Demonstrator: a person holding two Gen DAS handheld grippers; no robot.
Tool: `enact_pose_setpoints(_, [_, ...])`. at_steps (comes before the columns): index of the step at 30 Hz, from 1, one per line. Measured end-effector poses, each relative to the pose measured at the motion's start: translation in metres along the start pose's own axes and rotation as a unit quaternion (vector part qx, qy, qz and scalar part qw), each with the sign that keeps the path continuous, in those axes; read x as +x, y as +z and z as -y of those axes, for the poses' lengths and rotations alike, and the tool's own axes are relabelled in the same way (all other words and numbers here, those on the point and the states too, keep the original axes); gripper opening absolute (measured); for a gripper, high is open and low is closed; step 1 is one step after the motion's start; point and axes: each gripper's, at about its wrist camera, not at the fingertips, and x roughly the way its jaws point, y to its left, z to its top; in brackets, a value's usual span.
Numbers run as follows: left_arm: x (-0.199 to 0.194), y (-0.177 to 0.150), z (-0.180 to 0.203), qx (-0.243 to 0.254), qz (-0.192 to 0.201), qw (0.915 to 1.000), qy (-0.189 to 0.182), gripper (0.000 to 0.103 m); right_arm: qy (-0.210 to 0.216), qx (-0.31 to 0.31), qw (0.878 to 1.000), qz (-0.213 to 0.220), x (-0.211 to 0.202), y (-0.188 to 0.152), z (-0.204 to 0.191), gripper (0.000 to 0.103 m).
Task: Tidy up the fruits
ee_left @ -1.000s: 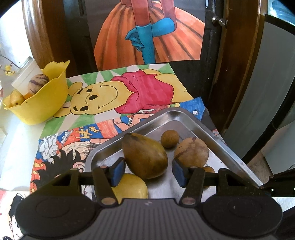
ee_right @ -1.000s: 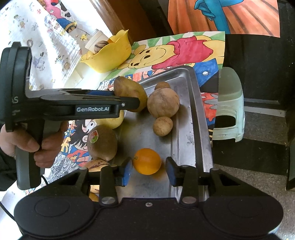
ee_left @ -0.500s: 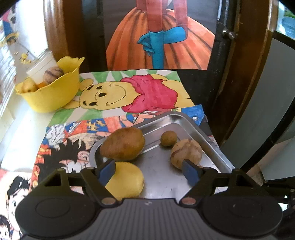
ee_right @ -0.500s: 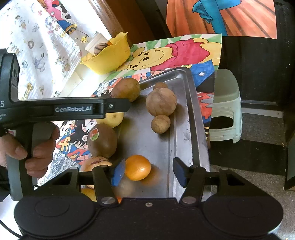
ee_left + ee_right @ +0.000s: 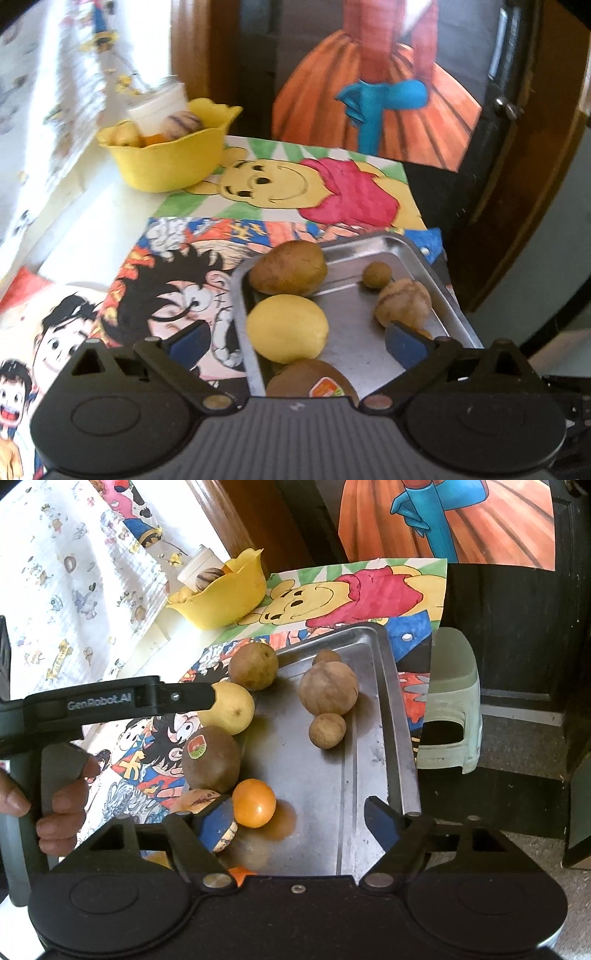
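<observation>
The small round orange fruit (image 5: 254,803) lies free on the shiny steel tray (image 5: 369,738), near its left rim, beside the brown kiwi with a sticker (image 5: 211,762). The right gripper (image 5: 297,821) has just been opening and holds nothing; the left gripper (image 5: 295,341) too, gaping wide above the tray. The tray's right half is bare metal.

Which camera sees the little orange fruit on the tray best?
The right wrist view. There the orange fruit shows whole and sharp on the metal tray, just ahead of the open right gripper, beside the stickered kiwi. The left wrist view does not show it at all: only the fruits at the tray's other end appear there.
</observation>
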Motion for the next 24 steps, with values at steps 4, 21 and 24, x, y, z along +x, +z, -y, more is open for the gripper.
enact_pose_setpoints(4, [-0.008, -0.005, -0.007, -0.026, 0.004, 0.9996, 0.012, 0.102, -0.002, -0.004, 1.0, 0.005, -0.001, 0.001, -0.002, 0.086])
enact_pose_setpoints(21, [-0.046, -0.057, -0.027, -0.084, 0.077, 0.9909, 0.071, 0.102, -0.028, -0.048, 0.994, 0.091, -0.015, -0.015, -0.014, 0.102])
enact_pose_setpoints(24, [-0.049, -0.071, -0.029, -0.092, 0.087, 0.9893, 0.072, 0.102, -0.038, -0.05, 0.992, 0.109, -0.018, -0.02, -0.014, 0.102])
